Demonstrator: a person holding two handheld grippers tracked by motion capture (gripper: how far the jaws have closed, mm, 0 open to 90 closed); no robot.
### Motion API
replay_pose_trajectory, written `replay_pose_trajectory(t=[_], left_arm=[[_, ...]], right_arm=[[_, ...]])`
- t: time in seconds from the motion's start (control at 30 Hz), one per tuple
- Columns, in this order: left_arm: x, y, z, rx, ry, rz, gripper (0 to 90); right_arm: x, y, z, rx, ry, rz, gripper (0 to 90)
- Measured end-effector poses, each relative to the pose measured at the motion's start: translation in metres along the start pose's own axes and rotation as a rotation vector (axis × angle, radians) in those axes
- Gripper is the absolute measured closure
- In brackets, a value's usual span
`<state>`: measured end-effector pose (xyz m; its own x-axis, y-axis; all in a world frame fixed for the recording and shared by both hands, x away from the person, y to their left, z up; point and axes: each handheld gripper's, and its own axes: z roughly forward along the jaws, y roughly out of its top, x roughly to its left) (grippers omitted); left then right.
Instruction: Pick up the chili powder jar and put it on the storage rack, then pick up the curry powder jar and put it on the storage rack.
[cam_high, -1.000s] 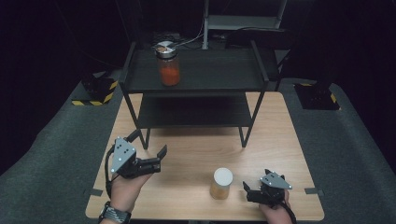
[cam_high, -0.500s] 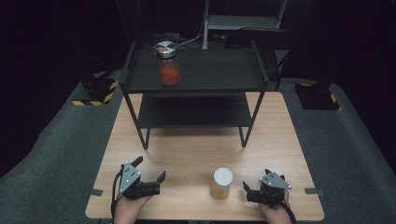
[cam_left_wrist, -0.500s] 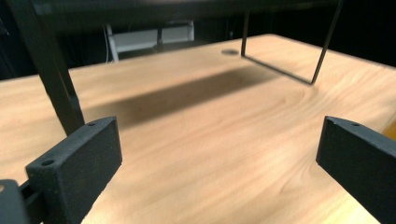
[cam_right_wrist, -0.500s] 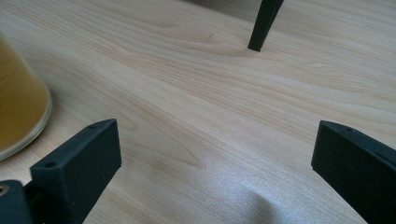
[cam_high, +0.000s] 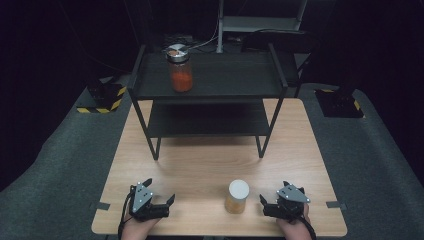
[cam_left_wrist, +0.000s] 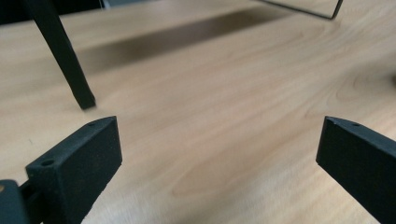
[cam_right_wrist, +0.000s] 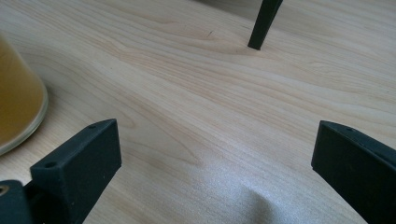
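**Both tongs waiting wide beside the amber jar**

The desk is carrying a black 2-tier shelf rack at its far half, and a jar of orange-red contents with a metal lid is standing on the rack's top tier, well apart from the hands.

Nearer the person, a white-lidded jar of amber contents is standing upright on the front of the desk, between the 2 grippers and closer to the right one. Its long axis is running vertically, lid facing up. In the right gripper view its rounded glass-like wall is showing at the left edge, just beside the left jaw.

The right tongs are resting low by the desk with jaws spread wide and nothing between them. The left tongs are likewise standing apart and empty, pointing toward the jar.

The jar is probably stiff, smooth and somewhat heavy for its size, so it may be slipping if pinched lightly, and breakable if dropped. Taking hold across the middle of the wall, below the lid, looks safest.
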<state>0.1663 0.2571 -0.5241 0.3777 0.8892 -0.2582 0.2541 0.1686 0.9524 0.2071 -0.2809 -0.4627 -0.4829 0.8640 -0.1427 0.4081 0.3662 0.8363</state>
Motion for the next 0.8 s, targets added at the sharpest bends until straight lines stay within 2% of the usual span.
replay_pose_trajectory(t=[0.17,0.3,0.33,0.4,0.53,0.63,0.7,0.8], left_arm=[[-0.002,0.005,0.006,0.039,0.010,0.029,0.4],[-0.006,0.000,0.006,0.015,0.021,0.051,0.4],[-0.008,0.000,0.006,0.016,0.025,0.061,0.4],[-0.009,0.002,0.008,0.036,0.027,0.054,0.4],[-0.008,0.002,0.007,0.035,0.019,0.053,0.4],[-0.009,0.001,0.006,0.037,0.012,0.074,0.5],[-0.009,0.003,0.006,0.052,0.002,0.103,0.5],[-0.011,0.004,0.008,0.069,0.010,0.106,0.6]], right_arm=[[0.001,0.000,0.000,0.001,-0.007,0.005,0.7],[0.001,-0.003,-0.002,-0.010,-0.011,0.007,0.4],[0.001,-0.003,-0.002,-0.008,-0.010,0.010,0.4],[0.000,-0.004,-0.003,-0.015,-0.013,0.021,0.3],[0.001,-0.004,-0.003,-0.014,-0.012,0.016,0.2],[0.000,-0.004,-0.002,-0.015,-0.008,0.008,0.3],[0.000,-0.005,-0.003,-0.024,-0.009,0.012,0.3],[-0.002,-0.007,-0.004,-0.029,-0.004,0.024,0.2]])
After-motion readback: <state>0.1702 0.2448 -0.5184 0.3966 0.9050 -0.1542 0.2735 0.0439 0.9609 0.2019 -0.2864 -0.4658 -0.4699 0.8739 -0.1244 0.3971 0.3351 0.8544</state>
